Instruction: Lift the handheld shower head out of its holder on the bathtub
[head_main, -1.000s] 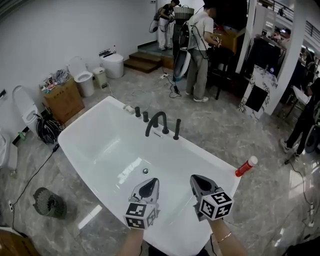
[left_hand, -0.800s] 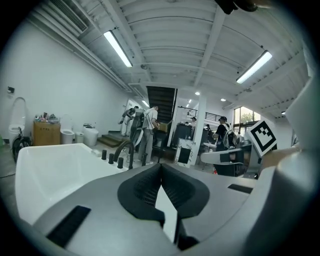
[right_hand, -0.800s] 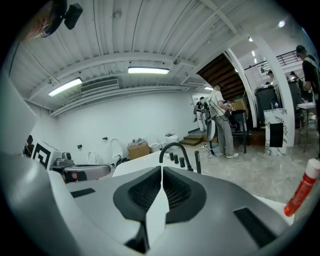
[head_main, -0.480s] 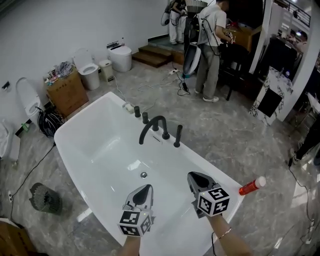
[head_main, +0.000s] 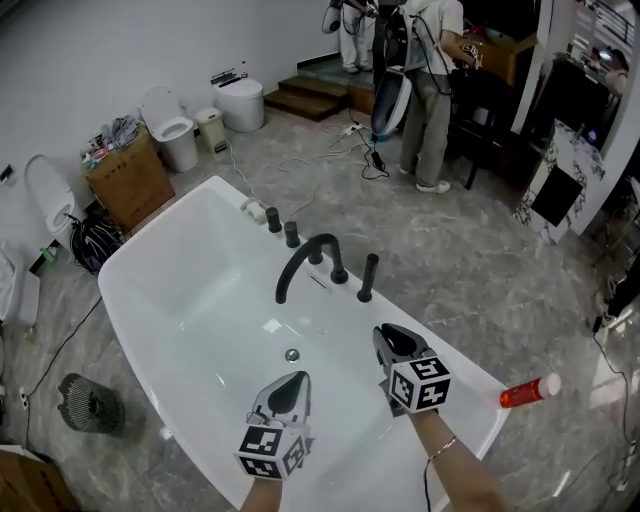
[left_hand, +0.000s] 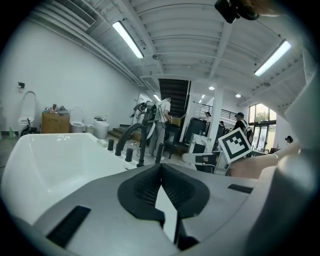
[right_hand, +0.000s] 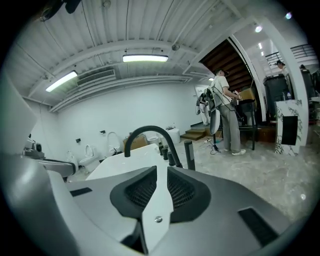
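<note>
While the handheld shower head (head_main: 368, 276) stands upright on the far rim of the bathtub (head_main: 190, 300), my right gripper (head_main: 388, 340) has just been opening its jaws, narrow and empty; my left gripper (head_main: 293, 382) is closed, empty. Risk, I judge: gap too narrow, so the tips butt it or clip the spout (head_main: 298, 262) just beside.

No words, numbers or brand names can be read in any view. The left tool's marker cube (head_main: 268, 448) and the right tool's marker cube (head_main: 420, 385) carry only black-and-white square code patterns. Any print on the cardboard box (head_main: 128, 185) or red bottle (head_main: 530, 392) is too small to read.
</note>
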